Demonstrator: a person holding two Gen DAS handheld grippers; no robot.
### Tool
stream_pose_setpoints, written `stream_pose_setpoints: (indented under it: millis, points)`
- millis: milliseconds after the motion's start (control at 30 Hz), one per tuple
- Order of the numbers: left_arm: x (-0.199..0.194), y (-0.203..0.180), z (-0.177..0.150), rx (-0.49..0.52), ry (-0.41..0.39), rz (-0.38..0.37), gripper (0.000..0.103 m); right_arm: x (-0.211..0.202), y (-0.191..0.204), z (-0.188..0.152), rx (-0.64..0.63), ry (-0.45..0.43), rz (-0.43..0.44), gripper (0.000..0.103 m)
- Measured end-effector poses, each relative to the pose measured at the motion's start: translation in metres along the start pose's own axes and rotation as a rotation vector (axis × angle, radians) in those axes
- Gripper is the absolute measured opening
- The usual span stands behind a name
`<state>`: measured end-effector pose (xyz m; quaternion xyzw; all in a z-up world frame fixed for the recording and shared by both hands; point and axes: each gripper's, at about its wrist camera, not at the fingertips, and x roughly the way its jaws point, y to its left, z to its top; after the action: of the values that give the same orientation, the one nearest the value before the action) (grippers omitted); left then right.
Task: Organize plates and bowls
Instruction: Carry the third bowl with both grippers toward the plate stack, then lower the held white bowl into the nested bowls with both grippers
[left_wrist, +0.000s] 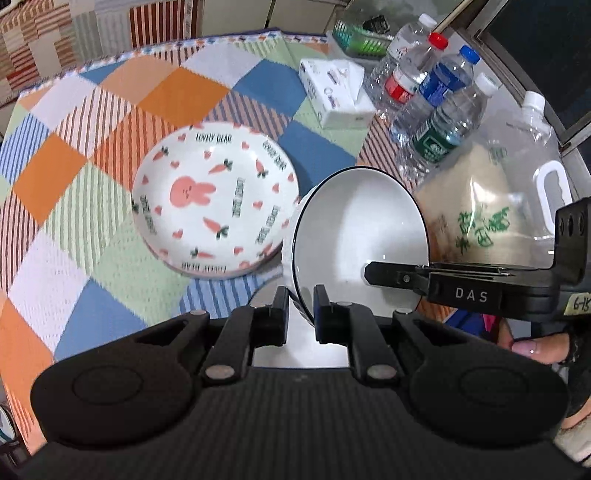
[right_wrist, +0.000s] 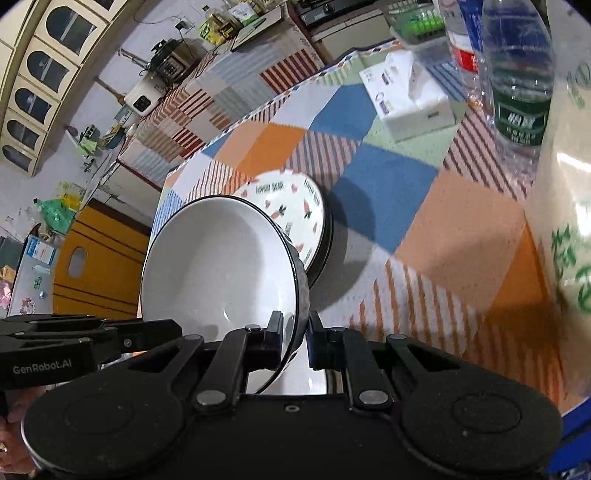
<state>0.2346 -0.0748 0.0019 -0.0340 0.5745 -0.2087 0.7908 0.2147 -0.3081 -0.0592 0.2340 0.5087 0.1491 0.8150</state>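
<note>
Left tongs (left_wrist: 301, 295) pinch the near rim of the white bowl (left_wrist: 365, 225), tilted up beside the bunny plate (left_wrist: 214, 203). Bottles (left_wrist: 436, 110) crowd the right edge.

Right tongs (right_wrist: 295, 332) pinch the bowl's (right_wrist: 218, 258) other rim; open cloth (right_wrist: 424, 240) lies to the right.

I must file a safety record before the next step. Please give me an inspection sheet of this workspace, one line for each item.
Surface: table under a checked, striped cloth.
Job's things: white bowl with a dark rim, tilted, held off the cloth by both grippers; rabbit plate lies flat on the cloth, apparently on top of other dishes.
Clutter: tissue box, water bottles, large jug, green basket, all at the far right side.
Grippers: left gripper and right gripper each shut on the bowl's rim.
Cables: nothing seen on the table.
Surroundings: counter with kitchen appliances, wall cabinets.
</note>
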Motion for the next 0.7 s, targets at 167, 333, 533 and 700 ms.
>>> stream_pose_setpoints:
  millis: [167, 333, 533, 700]
  points:
    - [0.003, 0.006, -0.016, -0.012, 0.023, 0.009, 0.011, 0.003, 0.006, -0.015, -0.013, 0.024, -0.005, 0.017]
    - [0.015, 0.015, -0.028, -0.039, 0.061, 0.012, 0.011, 0.013, 0.007, -0.024, -0.021, 0.056, -0.013, 0.017]
    - [0.032, 0.026, -0.037, -0.063, 0.118, 0.012, 0.011, 0.026, 0.009, -0.033, -0.041, 0.091, -0.031, 0.018]
    - [0.042, 0.03, -0.042, -0.076, 0.144, 0.021, 0.011, 0.033, 0.015, -0.036, -0.085, 0.095, -0.068, 0.018]
